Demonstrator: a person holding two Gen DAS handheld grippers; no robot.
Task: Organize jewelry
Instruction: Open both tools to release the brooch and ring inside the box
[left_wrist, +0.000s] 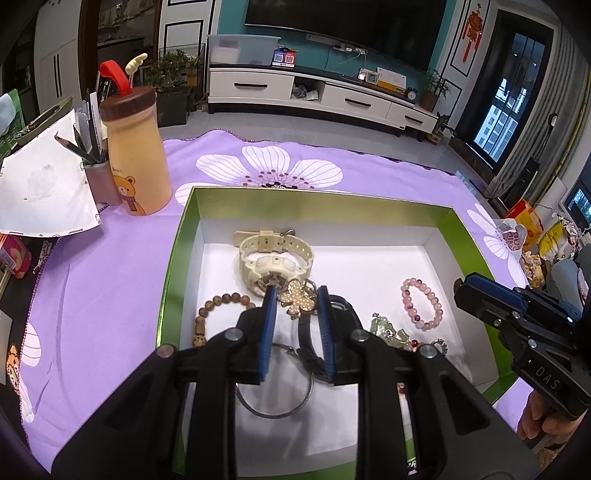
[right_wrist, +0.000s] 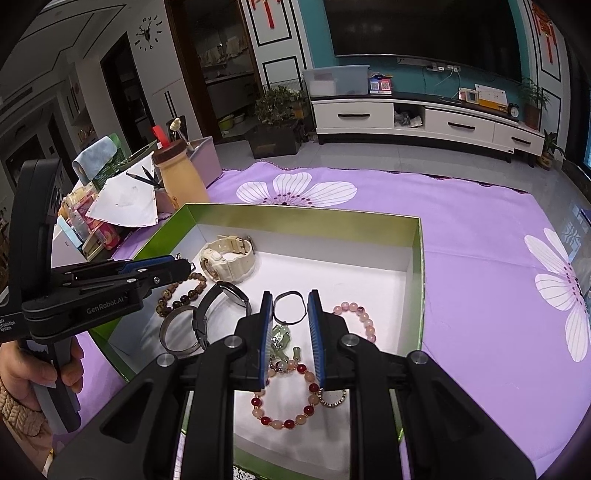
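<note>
**Both grippers open above the jewelry box**

In the left wrist view, the left gripper (left_wrist: 295, 299) fills the lower centre of the frame, its blue-padded fingers parted and holding nothing. A gold butterfly-shaped brooch (left_wrist: 296, 302) lies between the fingertips; contact cannot be determined. Below it sits a thin silver metal bangle (left_wrist: 274, 400), partly hidden by the gripper. A brown wooden bead bracelet (left_wrist: 218, 308) lies at centre left, and a pink bead bracelet (left_wrist: 422, 303) at centre right. Above the fingertips rests a cream plastic wristwatch (left_wrist: 275, 263).

In the right wrist view, the right gripper (right_wrist: 291, 300) occupies the lower centre, fingers likewise parted and empty. A red-and-peach bead bracelet (right_wrist: 284, 400) and a pale green jade pendant (right_wrist: 282, 338) lie between its fingers.

All items lie inside the green-rimmed, white-floored cardboard box (left_wrist: 325, 206), which rests on a purple flower-print cloth (left_wrist: 110, 266). A yellow bear-print bottle (left_wrist: 135, 162) stands at upper left.
</note>
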